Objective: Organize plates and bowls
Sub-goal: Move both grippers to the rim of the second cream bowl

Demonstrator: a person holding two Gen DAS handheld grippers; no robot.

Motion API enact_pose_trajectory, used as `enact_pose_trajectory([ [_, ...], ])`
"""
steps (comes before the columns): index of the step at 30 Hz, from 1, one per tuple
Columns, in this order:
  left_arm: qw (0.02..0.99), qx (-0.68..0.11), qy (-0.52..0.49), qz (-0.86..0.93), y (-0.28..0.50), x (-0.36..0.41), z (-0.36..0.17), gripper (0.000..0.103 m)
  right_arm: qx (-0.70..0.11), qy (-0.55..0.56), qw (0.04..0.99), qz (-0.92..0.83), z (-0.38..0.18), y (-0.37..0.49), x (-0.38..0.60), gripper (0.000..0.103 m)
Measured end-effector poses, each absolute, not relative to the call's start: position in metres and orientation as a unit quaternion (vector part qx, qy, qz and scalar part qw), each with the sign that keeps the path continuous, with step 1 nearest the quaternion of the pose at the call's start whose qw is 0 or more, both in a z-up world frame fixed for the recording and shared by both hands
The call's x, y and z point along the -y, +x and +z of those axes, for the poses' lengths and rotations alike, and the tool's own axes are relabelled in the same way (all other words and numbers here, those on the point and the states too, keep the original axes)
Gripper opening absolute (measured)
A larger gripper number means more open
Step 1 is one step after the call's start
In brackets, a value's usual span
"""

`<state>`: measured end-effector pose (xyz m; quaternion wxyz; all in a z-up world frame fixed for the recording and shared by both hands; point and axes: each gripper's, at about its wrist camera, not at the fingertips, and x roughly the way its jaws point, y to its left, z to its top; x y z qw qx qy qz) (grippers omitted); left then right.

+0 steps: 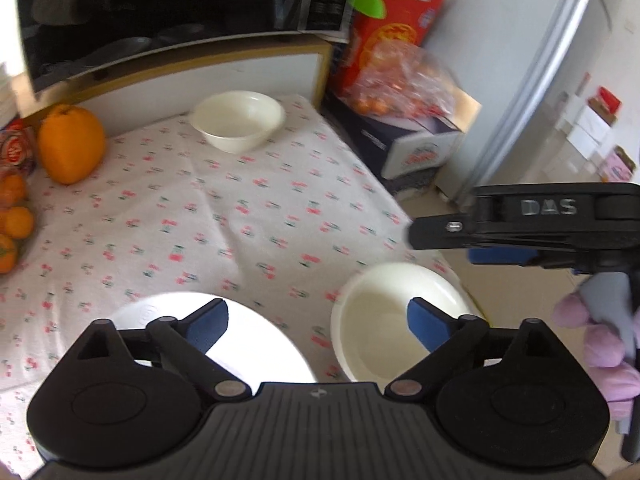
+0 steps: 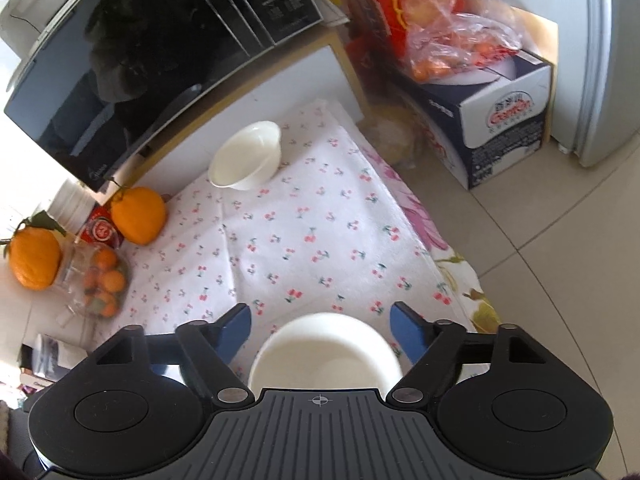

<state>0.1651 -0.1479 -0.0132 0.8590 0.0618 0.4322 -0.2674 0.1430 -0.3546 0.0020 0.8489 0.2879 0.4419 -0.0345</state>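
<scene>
Bowls and one plate sit on a cherry-print cloth spread over a low surface. The left gripper hangs above the near edge with its blue pads spread wide and nothing between them; a white plate lies under its left finger and a cream near bowl under its right finger, plate and bowl side by side but apart. The right gripper is likewise released, its fingers standing clear on either side of that near bowl, whose rim the pads do not touch. In the left wrist view the right gripper's body shows from the side, held by a hand in a pink glove. A second, far bowl rests upright at the cloth's back edge, just in front of a microwave on a wooden shelf. A large orange stands at the left, beside what looks like a clear bag of small oranges, though blur makes that uncertain. A boxed carton sits on the tiled floor to the right.
</scene>
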Motion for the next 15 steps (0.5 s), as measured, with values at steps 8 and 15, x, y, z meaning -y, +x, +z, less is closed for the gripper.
enact_pose_trajectory([
  [8, 0.873, -0.448, 0.022, -0.192, 0.213, 0.121, -0.009, 0.1, -0.439, 0.287, 0.851, 0.002, 0.016, 0.188, 0.35, 0.083],
  [15, 0.88, -0.443, -0.008, -0.174, 0.253, 0.118, -0.006, 0.1, -0.435, 0.315, 0.843, 0.027, 0.008, 0.237, 0.356, 0.084],
])
